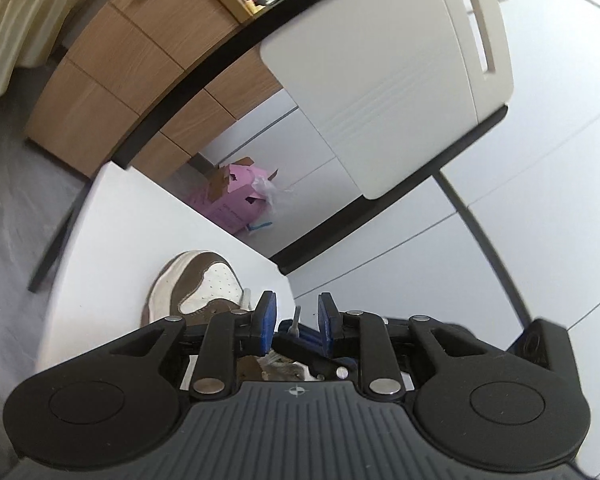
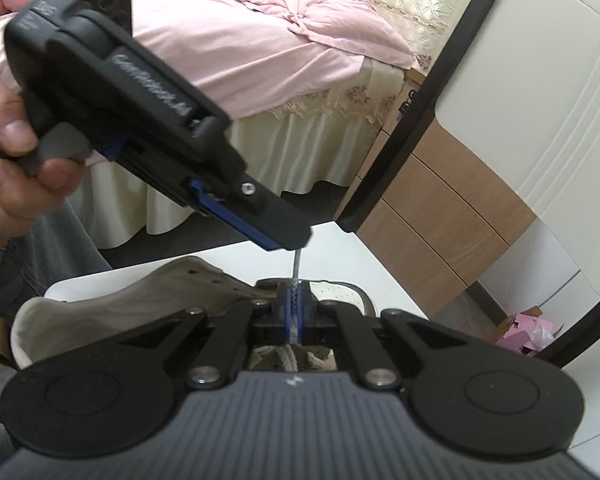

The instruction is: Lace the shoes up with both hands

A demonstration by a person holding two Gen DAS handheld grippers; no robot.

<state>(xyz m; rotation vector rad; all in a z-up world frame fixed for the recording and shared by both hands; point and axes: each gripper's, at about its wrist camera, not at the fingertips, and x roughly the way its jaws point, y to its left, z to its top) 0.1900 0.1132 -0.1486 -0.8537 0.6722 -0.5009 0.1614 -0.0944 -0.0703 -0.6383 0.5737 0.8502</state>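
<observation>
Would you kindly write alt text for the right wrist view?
The right gripper is shut on a pale shoelace above a brown and white shoe on a white table. The left gripper, held in a hand, meets the lace's upper end; a pink-covered bed lies behind.

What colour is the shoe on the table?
The shoe is brown and white, with an off-white sole; the left wrist view shows it best.

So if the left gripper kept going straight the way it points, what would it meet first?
Probably the shoelace tip, which stands upright between the left gripper's open fingers, held from below by the shut right gripper. Beyond that lies the table edge, though depth is unclear.
</observation>
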